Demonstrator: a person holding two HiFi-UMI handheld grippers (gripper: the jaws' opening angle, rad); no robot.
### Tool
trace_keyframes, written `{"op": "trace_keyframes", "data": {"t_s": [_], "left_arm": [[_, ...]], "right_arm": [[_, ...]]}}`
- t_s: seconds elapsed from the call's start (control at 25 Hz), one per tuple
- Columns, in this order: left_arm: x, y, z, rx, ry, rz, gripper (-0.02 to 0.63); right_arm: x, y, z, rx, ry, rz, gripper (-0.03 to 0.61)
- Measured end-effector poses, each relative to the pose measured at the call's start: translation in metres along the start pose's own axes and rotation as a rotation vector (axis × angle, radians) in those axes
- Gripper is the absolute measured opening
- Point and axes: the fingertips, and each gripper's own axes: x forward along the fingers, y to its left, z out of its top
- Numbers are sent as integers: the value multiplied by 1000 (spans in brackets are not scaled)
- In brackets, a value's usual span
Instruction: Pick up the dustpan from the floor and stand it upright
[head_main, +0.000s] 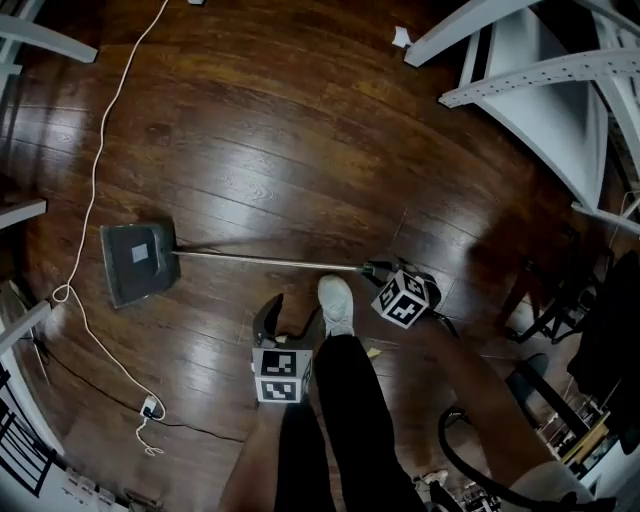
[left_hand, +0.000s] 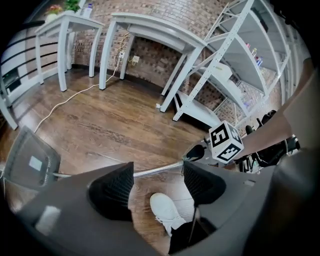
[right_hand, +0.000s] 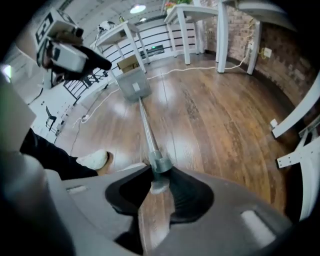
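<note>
The grey dustpan (head_main: 138, 260) lies flat on the wooden floor at the left, and its long metal handle (head_main: 270, 263) runs along the floor to the right. My right gripper (head_main: 375, 270) points steeply down and is shut on the grey end of that handle (right_hand: 159, 167); the pan (right_hand: 133, 84) shows far along the pole. My left gripper (head_main: 290, 325) hovers open over the floor beside the person's white shoe (head_main: 336, 303), with nothing between its jaws (left_hand: 157, 182). The handle (left_hand: 155, 170) passes beyond its fingertips without touching them.
A white cable (head_main: 95, 190) snakes down the left side past the pan to a plug (head_main: 150, 407). White shelving frames (head_main: 540, 90) stand at the upper right, white tables (left_hand: 145, 30) along the brick wall. Dark chairs and a hose crowd the lower right.
</note>
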Motion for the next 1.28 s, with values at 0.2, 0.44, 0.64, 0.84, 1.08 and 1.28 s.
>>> {"op": "trace_keyframes", "data": {"t_s": [0.2, 0.44, 0.64, 0.84, 1.08, 1.28], "left_arm": [[-33, -40, 52, 49, -62, -30, 331], [-101, -67, 115, 47, -164, -10, 331], [-166, -71, 142, 17, -231, 33, 331], [-227, -71, 151, -35, -295, 72, 331], [-303, -50, 144, -70, -381, 132, 334], [-374, -55, 140, -26, -481, 120, 344]], "right_arm": [[-110, -2, 30, 5, -64, -57, 100], [-234, 0, 65, -9, -79, -171, 97], [-312, 22, 99, 8, -85, -267, 95], [-378, 37, 146, -58, -71, -384, 95], [-382, 75, 213, -215, -46, -452, 99], [-356, 126, 257, -259, -112, -432, 105]]}}
